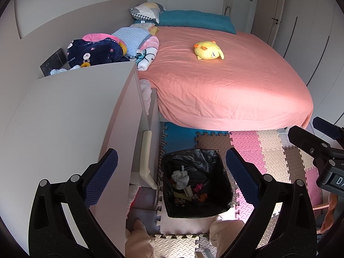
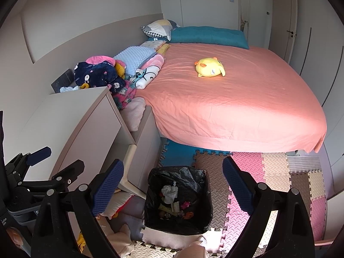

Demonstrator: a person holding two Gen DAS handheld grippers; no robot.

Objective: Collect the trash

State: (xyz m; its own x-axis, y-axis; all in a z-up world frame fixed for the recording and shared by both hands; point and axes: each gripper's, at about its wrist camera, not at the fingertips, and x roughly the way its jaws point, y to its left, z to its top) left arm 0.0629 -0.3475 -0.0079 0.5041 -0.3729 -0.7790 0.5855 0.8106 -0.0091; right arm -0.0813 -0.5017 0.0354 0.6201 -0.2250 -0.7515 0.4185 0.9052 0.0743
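- Now both tongs, left [image 1: 172,172] and right [image 2: 173,185], hang spread wide and empty above the bin [image 1: 196,182] on the floor mat [image 1: 273,150].
- Trash [image 1: 180,179] inside looks light, soft, crumpled.
- Likely best pinched at the thin, slippery liner rim [image 1: 189,152].

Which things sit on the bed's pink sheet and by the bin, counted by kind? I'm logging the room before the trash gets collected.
Yellow plush toy: 1
Teal cushion: 1
Patchwork pillow: 1
Trash bin with black bag: 1
Open grippers, left and right, both hold nothing: 2
Total: 6
The heap of folded blankets is too tangled to count.
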